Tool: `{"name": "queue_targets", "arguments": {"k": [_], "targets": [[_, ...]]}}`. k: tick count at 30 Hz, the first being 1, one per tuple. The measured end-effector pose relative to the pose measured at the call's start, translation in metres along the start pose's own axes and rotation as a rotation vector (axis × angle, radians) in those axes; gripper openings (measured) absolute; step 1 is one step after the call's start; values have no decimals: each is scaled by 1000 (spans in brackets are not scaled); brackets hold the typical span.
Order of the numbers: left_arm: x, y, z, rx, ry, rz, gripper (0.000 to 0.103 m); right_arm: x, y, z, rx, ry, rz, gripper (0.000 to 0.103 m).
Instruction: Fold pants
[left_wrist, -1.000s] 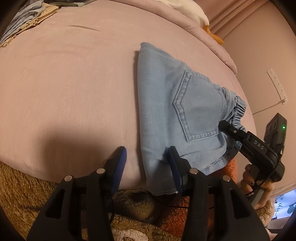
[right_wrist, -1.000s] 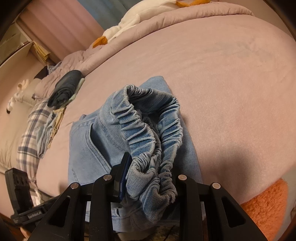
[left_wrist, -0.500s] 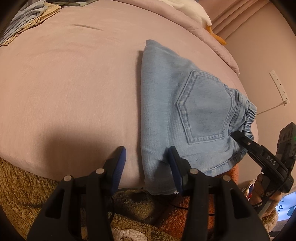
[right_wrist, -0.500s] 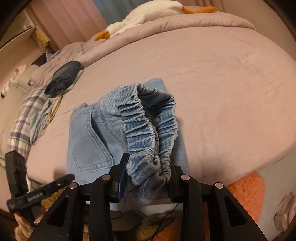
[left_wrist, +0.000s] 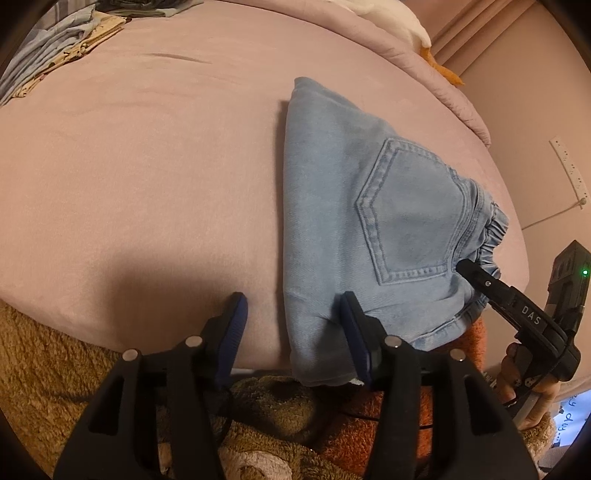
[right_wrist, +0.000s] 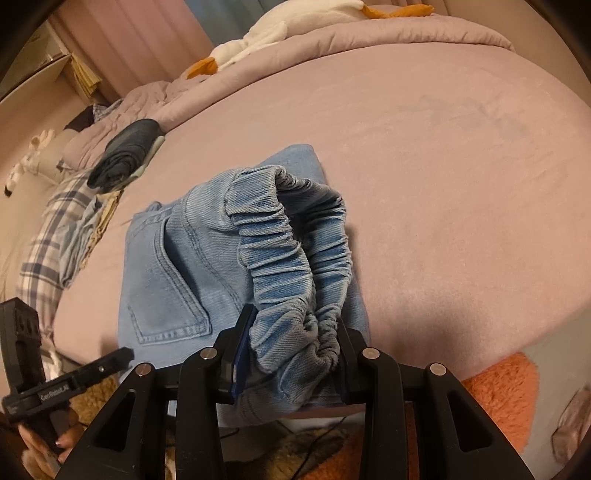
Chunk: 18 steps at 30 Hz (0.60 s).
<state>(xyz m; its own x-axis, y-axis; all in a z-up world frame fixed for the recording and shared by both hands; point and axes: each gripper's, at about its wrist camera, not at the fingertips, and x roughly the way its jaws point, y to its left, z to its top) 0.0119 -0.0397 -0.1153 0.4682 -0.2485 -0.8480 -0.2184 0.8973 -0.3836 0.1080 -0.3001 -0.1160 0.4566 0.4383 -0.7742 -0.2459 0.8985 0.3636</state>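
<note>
The light denim pants (left_wrist: 373, 229) lie folded on the pink bed (left_wrist: 147, 166), bunched toward its near edge, with one end hanging just over that edge above the brown rug (left_wrist: 44, 362). The right gripper (right_wrist: 291, 350) is clamped on the elastic waistband (right_wrist: 295, 258), which stands up gathered in a loop between its fingers. The left gripper (left_wrist: 295, 328) is spread wide — one blue pad (left_wrist: 236, 314) over bare bedding, the other resting on the denim near the overhanging corner — and grips nothing.

The step looks like settling the folded bundle. To do it well, lower the waistband flat onto the layer beneath instead of dropping it, so the elastic does not spring the fold open. The left pad could press the near corner to keep the stack from sliding off the edge — denim this thick holds a crease only if smoothed. The pile of folded clothes (right_wrist: 66, 229) by the far left corner stays well apart.
</note>
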Motion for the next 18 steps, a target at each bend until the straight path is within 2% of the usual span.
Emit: {"name": "queue_targets", "arguments": {"k": [2, 3, 4, 6, 7, 8, 9, 12, 14, 16, 18], "targets": [[-2, -2, 1, 4, -4, 36, 64, -3, -3, -1, -2, 3, 2, 35], [-4, -3, 2, 8, -7, 68, 76, -4, -3, -1, -5, 8, 2, 35], [-7, -4, 3, 18, -14, 83, 81, -5, -2, 0, -11, 15, -2, 37], [-14, -5, 5, 25, -42, 78, 82, -14, 2, 1, -49, 10, -48, 44], [-19, -5, 7, 22, -58, 74, 84, -19, 4, 3, -62, -6, -93, 61], [-22, -4, 7, 21, -71, 72, 86, -26, 4, 4, -73, -33, -152, 75], [-26, -5, 10, 26, -89, 70, 88, -33, 3, 4, -85, -59, -176, 88], [-30, -13, 14, 67, -131, 90, 92, -45, 0, 9, -84, -82, -97, 90], [-29, -18, 18, 95, -151, 121, 92, -49, 0, 12, -84, -88, -85, 91], [-25, -21, 20, 115, -157, 137, 92, -53, 1, 15, -82, -114, -82, 92], [-20, -22, 22, 124, -150, 143, 92, -51, 0, 18, -70, -119, -27, 97]]}}
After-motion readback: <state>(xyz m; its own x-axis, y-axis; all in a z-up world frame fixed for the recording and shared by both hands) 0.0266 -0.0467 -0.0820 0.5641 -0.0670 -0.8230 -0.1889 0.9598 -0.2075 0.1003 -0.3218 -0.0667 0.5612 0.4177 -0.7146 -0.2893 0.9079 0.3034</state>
